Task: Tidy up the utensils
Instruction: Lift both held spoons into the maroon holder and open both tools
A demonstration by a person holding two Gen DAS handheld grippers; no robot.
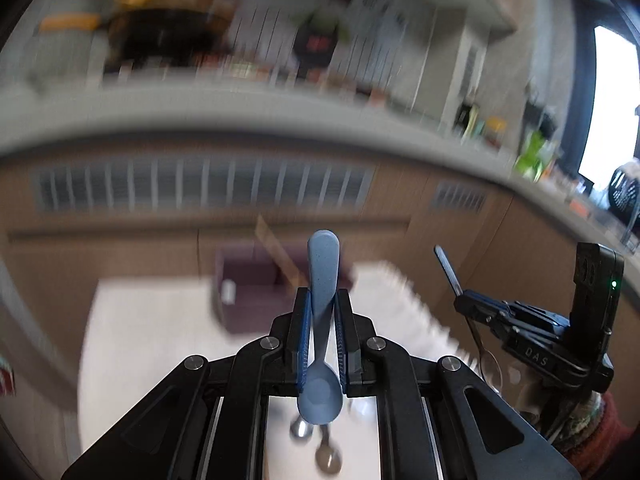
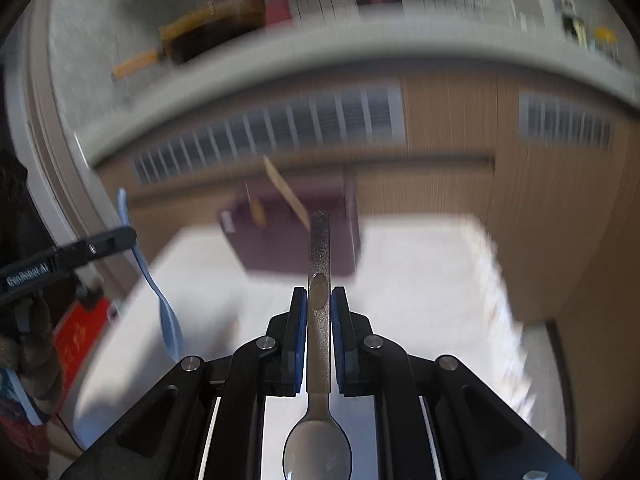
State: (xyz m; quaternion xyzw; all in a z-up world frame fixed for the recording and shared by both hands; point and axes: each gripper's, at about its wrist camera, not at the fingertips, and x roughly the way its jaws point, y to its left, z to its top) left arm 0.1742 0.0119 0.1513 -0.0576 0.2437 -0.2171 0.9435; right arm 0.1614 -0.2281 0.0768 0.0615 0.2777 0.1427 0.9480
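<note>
The blue spoon [image 1: 323,280] looks like matt, faintly speckled plastic. The metal spoon [image 2: 319,304] has a rough, grainy handle and a smooth, glossy bowl. Both tools are matt black plastic with blue ribbed pads [image 2: 301,332]. At 12 o'clock, cabinet fronts [image 2: 448,136] look wood-grained.

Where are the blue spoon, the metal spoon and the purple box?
blue spoon [image 1: 323,264]: left wrist view, on its handle above the pads.
metal spoon [image 2: 319,248]: right wrist view, on its flat handle.
purple box [image 2: 280,240]: right wrist view, on its front face.

daylit; background motion-blurred; fisheye edges dark; window [image 1: 608,100] glare right
</note>
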